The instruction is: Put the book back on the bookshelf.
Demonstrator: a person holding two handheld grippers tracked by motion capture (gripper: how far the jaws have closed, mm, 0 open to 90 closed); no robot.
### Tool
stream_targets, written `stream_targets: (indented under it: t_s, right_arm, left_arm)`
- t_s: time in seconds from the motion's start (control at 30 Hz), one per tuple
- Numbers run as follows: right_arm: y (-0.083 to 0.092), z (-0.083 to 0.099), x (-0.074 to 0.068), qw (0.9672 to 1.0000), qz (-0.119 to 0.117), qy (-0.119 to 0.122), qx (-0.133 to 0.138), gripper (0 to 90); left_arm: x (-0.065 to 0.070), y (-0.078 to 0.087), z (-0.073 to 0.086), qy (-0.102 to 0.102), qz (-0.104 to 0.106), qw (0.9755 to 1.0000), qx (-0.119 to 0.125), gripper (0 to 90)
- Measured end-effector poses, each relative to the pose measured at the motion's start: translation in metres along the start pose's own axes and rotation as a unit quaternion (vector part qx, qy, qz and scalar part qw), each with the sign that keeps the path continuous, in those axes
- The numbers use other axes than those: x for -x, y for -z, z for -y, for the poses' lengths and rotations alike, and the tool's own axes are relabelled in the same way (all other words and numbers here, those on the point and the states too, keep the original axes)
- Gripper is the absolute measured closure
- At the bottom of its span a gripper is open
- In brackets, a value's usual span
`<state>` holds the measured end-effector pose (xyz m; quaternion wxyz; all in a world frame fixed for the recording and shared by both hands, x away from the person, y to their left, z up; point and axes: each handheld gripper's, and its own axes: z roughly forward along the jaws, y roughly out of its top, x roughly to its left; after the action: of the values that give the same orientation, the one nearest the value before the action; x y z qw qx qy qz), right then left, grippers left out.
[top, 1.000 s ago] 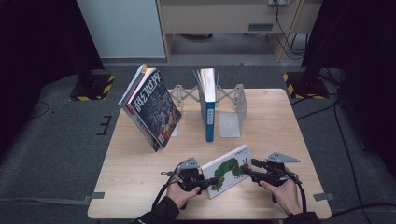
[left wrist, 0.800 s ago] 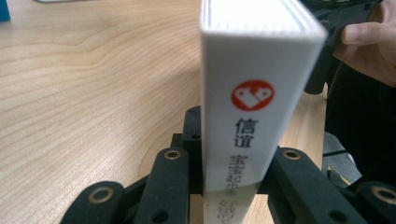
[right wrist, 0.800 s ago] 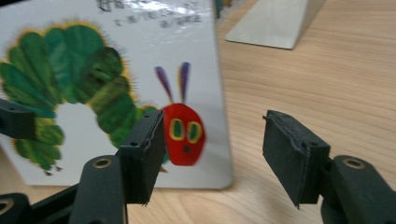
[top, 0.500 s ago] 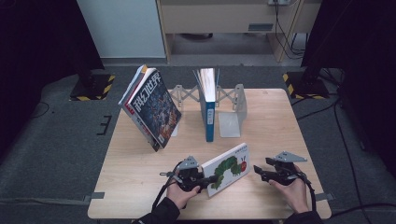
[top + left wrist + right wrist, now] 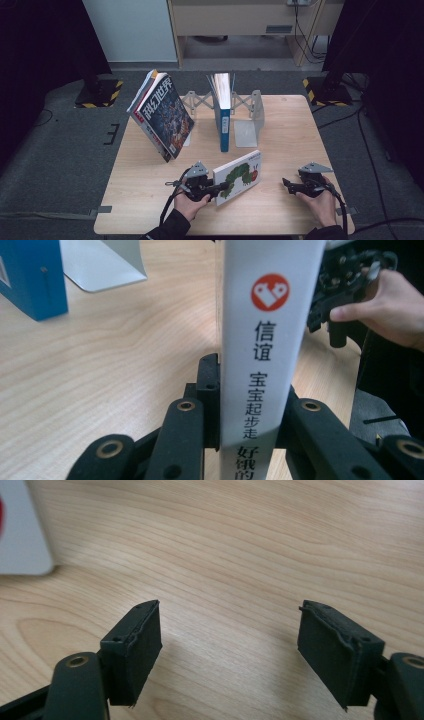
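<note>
Table: wooden table [image 5: 150, 200], rack [image 5: 247, 107] at upper centre.
Left tongs [image 5: 222, 187]: clamped on my book [image 5: 240, 176], lifted on edge.
Right tongs [image 5: 286, 184]: just opened, wide, nothing between them.
Left to do: shelve book in rack.

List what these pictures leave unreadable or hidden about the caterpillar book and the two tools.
- Caterpillar book, high view: cover title too small to read.
- Same book's spine, left gripper view: the lowest characters are cut by the bottom edge; the cover is edge-on.
- Left tool, high view: its grip on the spine is too small to make out.
- Caterpillar book, right gripper view: blurred, cut by the left edge.
</note>
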<state>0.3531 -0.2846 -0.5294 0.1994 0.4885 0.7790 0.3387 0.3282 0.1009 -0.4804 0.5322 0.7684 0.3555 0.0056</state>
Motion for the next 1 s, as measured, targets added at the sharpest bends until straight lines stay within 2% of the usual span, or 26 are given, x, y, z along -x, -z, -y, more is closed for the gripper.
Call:
stream_targets:
  t_s: [0.17,0.3,0.47,0.7,0.83,1.0]
  right_arm:
    - [-0.003,0.002,-0.001,0.9999,0.003,0.003,-0.011,19.6]
    - [-0.007,0.004,-0.003,1.0000,0.005,0.007,0.000,11.8]
    - [-0.008,0.005,-0.003,1.0000,0.005,0.008,0.001,10.4]
    - [-0.009,0.004,-0.003,1.0000,0.003,0.008,0.000,9.6]
    - [-0.009,0.004,-0.003,1.0000,0.002,0.008,0.000,9.5]
    - [-0.009,0.004,-0.003,1.0000,0.002,0.008,0.000,9.5]
  left_arm:
    - [-0.001,0.008,-0.008,0.000,-0.010,0.9998,0.019,74.7]
    - [-0.003,0.015,-0.014,-0.004,-0.025,0.9991,0.034,74.7]
    - [-0.007,0.017,-0.024,-0.009,-0.042,0.9980,0.046,74.7]
    - [-0.013,0.008,-0.038,-0.013,-0.068,0.9961,0.055,74.6]
    - [-0.016,0.002,-0.047,-0.015,-0.084,0.9940,0.068,74.7]
    - [-0.018,-0.005,-0.054,-0.016,-0.095,0.9925,0.076,74.6]
